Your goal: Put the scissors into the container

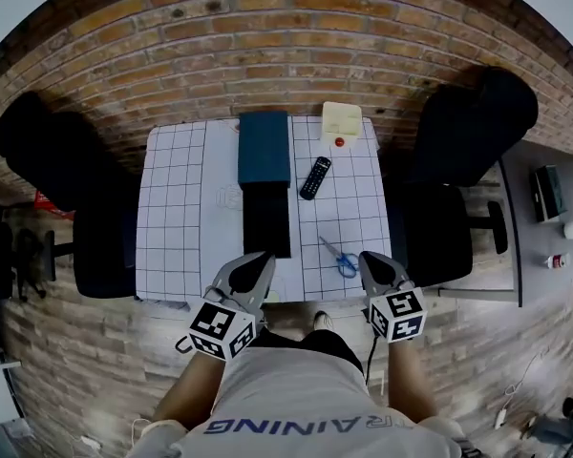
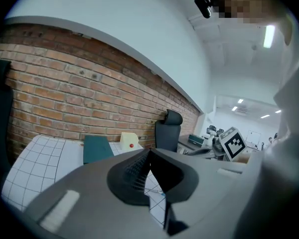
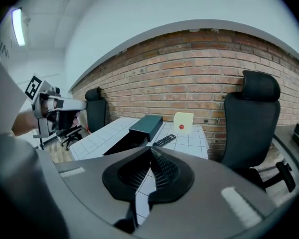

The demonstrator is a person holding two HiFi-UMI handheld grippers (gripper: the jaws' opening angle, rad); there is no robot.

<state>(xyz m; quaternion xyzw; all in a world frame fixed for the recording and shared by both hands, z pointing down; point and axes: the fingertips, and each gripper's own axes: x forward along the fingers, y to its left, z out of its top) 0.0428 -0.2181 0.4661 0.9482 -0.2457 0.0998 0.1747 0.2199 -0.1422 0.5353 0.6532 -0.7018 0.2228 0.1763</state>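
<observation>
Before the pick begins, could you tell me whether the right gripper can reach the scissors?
Probably yes: the scissors lie uncovered just beside the right gripper, with nothing between them, though its shut jaws must open first.

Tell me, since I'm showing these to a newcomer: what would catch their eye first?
Probably the white gridded table against the brick wall, with a long teal-and-black container down its middle. Then the blue-handled scissors near the front edge, close beside the shut right gripper, with the shut left gripper at the container's near end.
</observation>
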